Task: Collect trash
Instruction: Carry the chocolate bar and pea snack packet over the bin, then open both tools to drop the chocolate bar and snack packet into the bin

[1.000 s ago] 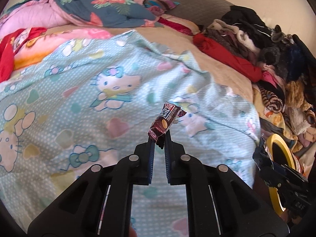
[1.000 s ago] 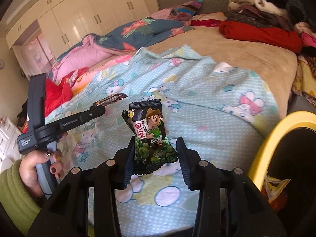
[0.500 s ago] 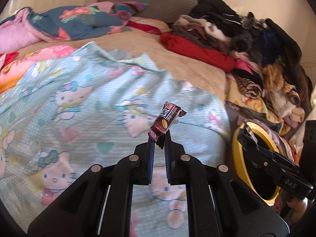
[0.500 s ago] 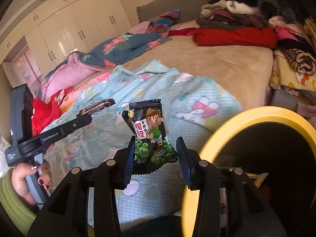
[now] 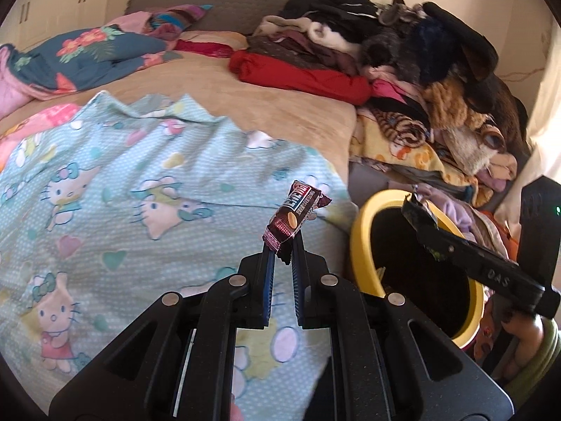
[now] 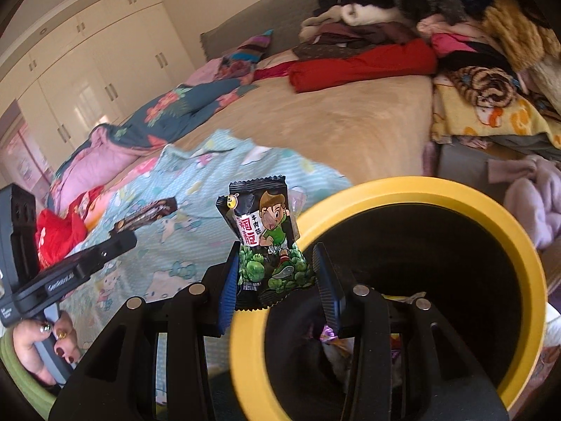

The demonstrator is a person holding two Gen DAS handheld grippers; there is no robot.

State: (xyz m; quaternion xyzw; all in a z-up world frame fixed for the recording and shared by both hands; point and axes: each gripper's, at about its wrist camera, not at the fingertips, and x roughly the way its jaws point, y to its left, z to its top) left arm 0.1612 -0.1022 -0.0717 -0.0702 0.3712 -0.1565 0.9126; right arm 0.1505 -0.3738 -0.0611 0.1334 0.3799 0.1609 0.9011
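1. Right claw (image 6: 277, 273): jaws part open, closed on the lower half of a black-and-green snack packet (image 6: 268, 242), held upright. It sits at the near rim of the yellow-rimmed bin (image 6: 413, 189), beside the bed; the packet's top stands over the rim edge, not clearly over the opening.

2. Left claw (image 5: 282, 256): jaws nearly fully closed, pinching the bottom corner of a dark red candy-bar wrapper (image 5: 294, 215), which leans up and to the right. It is over the blue cartoon-print blanket (image 5: 122, 182), short of the bin.

3. Bin contents: other wrappers visible at the bottom, so the task appears well under way.

4. Risk, right side: release at this position may drop the packet on the rim or outside. Cause: packet not centred over the opening.

5. Risk, left side: the corner-only pinch is slight; a quick swing could shake the wrapper loose onto the blanket.

6. Risk, both: the two claws converge on one opening and may collide.

7. Beyond: bare tan bed sheet (image 5: 280, 119), then a heap of clothes (image 5: 403, 56); not involved.
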